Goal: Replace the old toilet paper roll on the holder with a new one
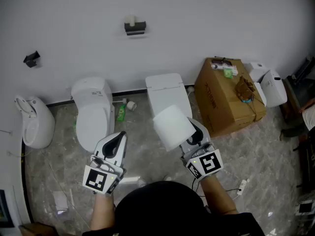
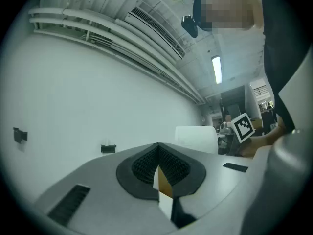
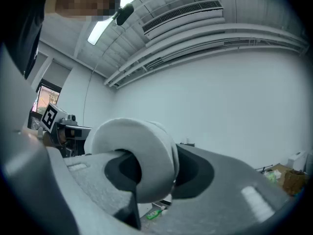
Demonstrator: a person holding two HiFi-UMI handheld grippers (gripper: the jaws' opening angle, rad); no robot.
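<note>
A black holder (image 1: 134,27) is fixed high on the white wall, with a small pale roll remnant (image 1: 130,20) on it. My right gripper (image 1: 186,132) is shut on a full white toilet paper roll (image 1: 172,126), held level above the floor. In the right gripper view the roll (image 3: 146,155) fills the space between the jaws and the holder (image 3: 186,144) shows small behind it. My left gripper (image 1: 119,137) is shut with nothing clearly held. From the left gripper view (image 2: 157,168) the holder (image 2: 108,148) is far off on the wall and the roll (image 2: 196,138) is to the right.
Two white toilets (image 1: 93,112) (image 1: 167,95) stand against the wall, with a green bottle (image 1: 121,113) on the floor between them. A urinal (image 1: 34,122) sits at the left. A cardboard box (image 1: 229,95) and a white appliance (image 1: 268,85) stand at the right.
</note>
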